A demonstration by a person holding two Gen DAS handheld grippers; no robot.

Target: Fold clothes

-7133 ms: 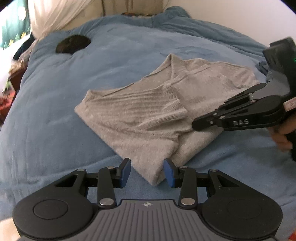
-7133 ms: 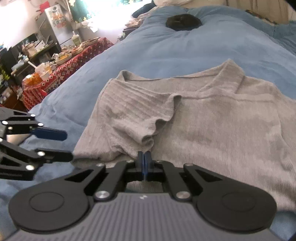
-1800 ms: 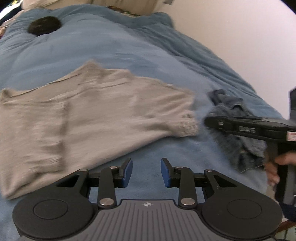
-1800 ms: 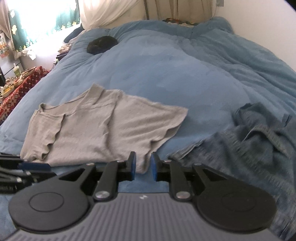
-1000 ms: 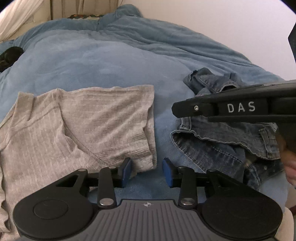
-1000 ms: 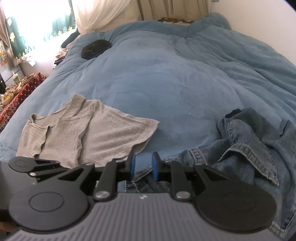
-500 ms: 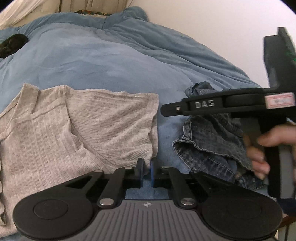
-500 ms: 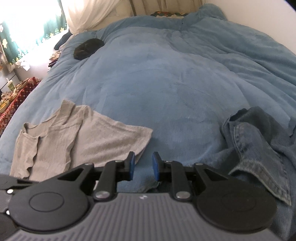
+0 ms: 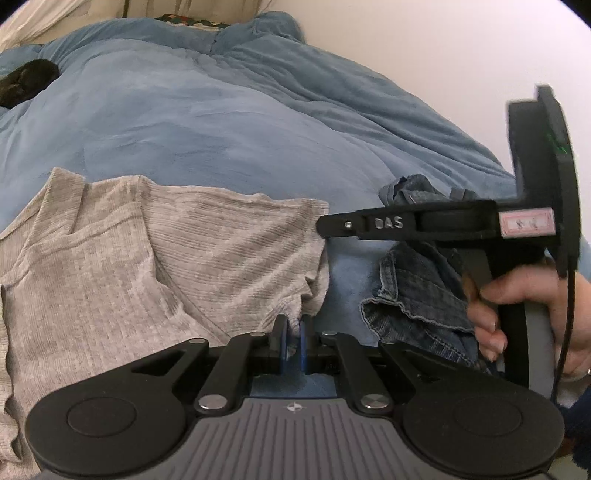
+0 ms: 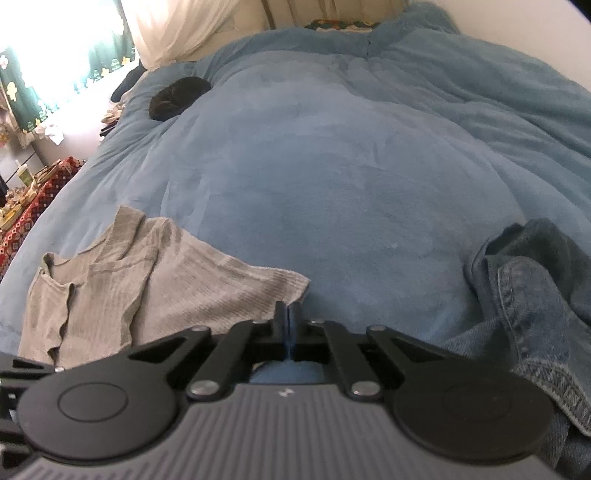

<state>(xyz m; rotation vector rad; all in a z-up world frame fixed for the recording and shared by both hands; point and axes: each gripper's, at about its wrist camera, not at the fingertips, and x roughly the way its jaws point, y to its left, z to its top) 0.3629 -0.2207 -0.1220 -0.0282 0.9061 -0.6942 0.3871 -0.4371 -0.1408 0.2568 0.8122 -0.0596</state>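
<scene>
Left gripper (image 9: 293,341) closed on grey top (image 9: 155,258): blue pads pinch a small bunch of its near-right hem corner, fabric visible between them. Rest of top spreads flat ahead and left of the fingers, part-folded, one layer lapped diagonally over another, lying on blue duvet (image 9: 221,122).

Right gripper (image 10: 287,325) fully closed, pads touching, no gap. Tips sit at the top's right edge; cannot tell from the right wrist view whether any cloth is caught, since the edge runs just behind the tips. From the left wrist view, right gripper (image 9: 325,225) appears side-on ahead and right of the left fingers, tip just past the top's far-right corner, above it or touching, cannot tell which. Hand (image 9: 517,314) wrapped round its handle, cable trailing down beside it.

Jeans (image 9: 417,288) crumpled right of left fingers, partly hidden behind the right gripper's body, apart from the top with a strip of duvet between. In the right wrist view, jeans (image 10: 535,306) lie well right of the fingers, hem frayed at the near edge.

Dark lump (image 10: 179,98) far ahead-left on the duvet, too unclear to identify. Curtain (image 10: 177,26) beyond it. Patterned red cloth (image 10: 33,214) with clutter at far left edge.
</scene>
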